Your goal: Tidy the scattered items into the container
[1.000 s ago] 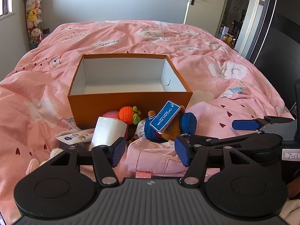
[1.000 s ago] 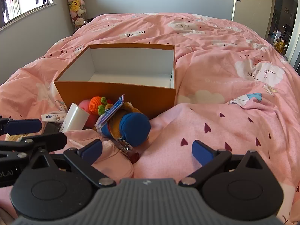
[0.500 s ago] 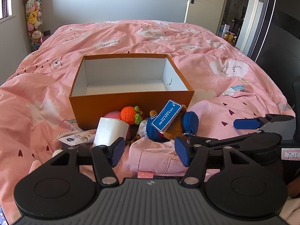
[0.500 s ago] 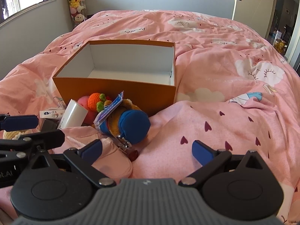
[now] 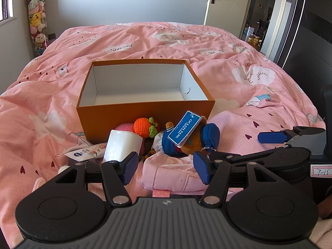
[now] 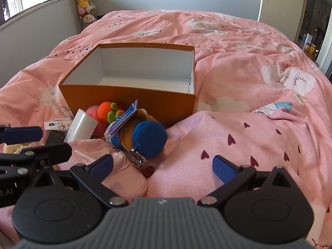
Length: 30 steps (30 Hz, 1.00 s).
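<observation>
An empty orange box (image 5: 145,112) (image 6: 132,101) with a white inside sits on the pink bed. In front of its near wall lie a white roll (image 5: 121,145) (image 6: 81,127), an orange crocheted toy (image 5: 143,127) (image 6: 106,110), a brown plush in blue with a blue tag (image 5: 186,137) (image 6: 143,133), a small tube (image 5: 85,152) and a pink cap (image 5: 174,174) (image 6: 122,176). My left gripper (image 5: 166,169) is open just above the pink cap. My right gripper (image 6: 162,166) is open to the right of the pile, over the bedspread.
The pink bedspread (image 5: 238,66) covers the whole bed, with folds right of the box. A clear tube of plush toys (image 5: 37,20) stands in the far left corner. A door (image 5: 215,2) and a dark wardrobe (image 5: 311,41) are at the right.
Both grippers have drawn back and up a little; the box and pile look slightly farther. Nothing was taken hold of.
</observation>
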### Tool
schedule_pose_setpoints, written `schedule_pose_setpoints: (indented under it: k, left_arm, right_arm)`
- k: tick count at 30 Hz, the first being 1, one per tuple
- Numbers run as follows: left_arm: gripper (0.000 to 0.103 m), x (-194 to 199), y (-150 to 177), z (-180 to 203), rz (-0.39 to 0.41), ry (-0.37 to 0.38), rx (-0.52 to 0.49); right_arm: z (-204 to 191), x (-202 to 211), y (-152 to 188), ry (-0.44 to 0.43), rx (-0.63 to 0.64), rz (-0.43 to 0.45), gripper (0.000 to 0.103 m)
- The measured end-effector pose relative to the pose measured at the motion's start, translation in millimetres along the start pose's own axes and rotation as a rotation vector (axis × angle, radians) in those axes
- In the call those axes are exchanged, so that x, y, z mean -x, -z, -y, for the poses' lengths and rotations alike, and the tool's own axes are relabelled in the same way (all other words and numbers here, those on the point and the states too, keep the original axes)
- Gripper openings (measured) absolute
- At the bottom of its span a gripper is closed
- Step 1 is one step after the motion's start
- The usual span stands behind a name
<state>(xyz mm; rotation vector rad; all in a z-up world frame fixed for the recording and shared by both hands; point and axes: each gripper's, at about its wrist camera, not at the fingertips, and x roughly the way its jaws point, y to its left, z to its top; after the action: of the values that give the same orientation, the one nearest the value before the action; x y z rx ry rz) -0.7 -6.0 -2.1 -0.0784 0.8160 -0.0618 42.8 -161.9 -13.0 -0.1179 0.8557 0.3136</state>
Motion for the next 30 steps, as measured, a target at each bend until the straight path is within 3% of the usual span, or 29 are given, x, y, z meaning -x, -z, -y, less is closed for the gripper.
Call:
schedule_pose_setpoints:
  k: [17, 25, 30]
  left_arm:
    - [0.069, 0, 0, -3, 0.004, 0.021, 0.008]
    - [0.069, 6, -5, -12, 0.036, 0.025, 0.03]
    - [0.069, 5, -8, -18, 0.041, 0.012, 0.04]
  right_arm:
    - [1, -2, -3, -0.041, 0.009, -0.001, 0.102]
    - [3, 5, -13, -0.072, 0.061, 0.069, 0.102]
    - [12, 7, -17, -0.124, 0.049, 0.108, 0.095]
